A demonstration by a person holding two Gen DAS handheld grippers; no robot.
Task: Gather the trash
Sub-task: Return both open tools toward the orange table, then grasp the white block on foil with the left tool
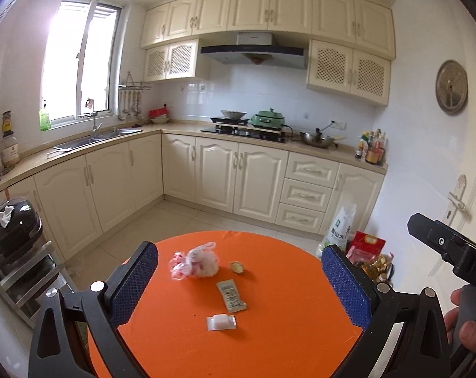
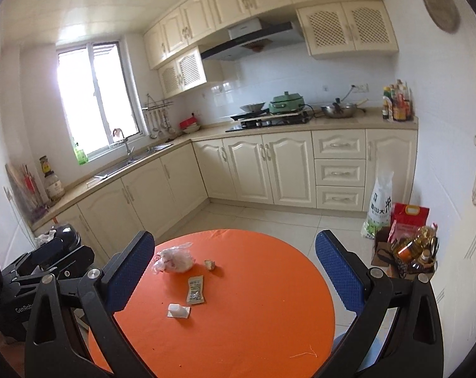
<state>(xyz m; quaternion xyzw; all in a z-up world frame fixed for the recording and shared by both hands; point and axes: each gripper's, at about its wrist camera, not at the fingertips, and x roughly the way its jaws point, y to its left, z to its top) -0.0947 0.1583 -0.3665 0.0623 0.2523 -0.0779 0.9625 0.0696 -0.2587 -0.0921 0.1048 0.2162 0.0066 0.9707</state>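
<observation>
Trash sits in a loose cluster on the orange table [image 1: 285,330], center of frame in the left wrist view: tied bag [image 1: 196,263] farthest back, small scrap [image 1: 237,267] just right of it, wrapper [image 1: 231,295] below, white packet [image 1: 221,322] nearest the lens. All four lie apart, none touching. Left gripper [image 1: 238,286] is raised above the table, fingers spread wide, holding nothing; blue pads [image 1: 134,280] frame the cluster. Right gripper body shows at right edge with a hand [image 1: 467,330] on its grip. Dark lidded bin-like thing [image 1: 14,230] stands at left edge, a white wad on top; cannot tell if it's the trash bin.

Right wrist view: same cluster sits left of center, bag [image 2: 174,260] at back, scrap [image 2: 210,264] beside it, wrapper [image 2: 196,289], packet [image 2: 178,311] nearest. Right gripper [image 2: 238,280] is also wide apart and empty, high over the table [image 2: 253,315]. Left gripper body is at lower left.

Step in hand looks like the approach, nothing collected yet. Doing it well: take one item per gripper, drop straight down, fingers straddling it. Flat wrapper and packet probably need pads pressed to the tabletop and a pinch on an edge; bag is soft, grab the knot or bulk.
</observation>
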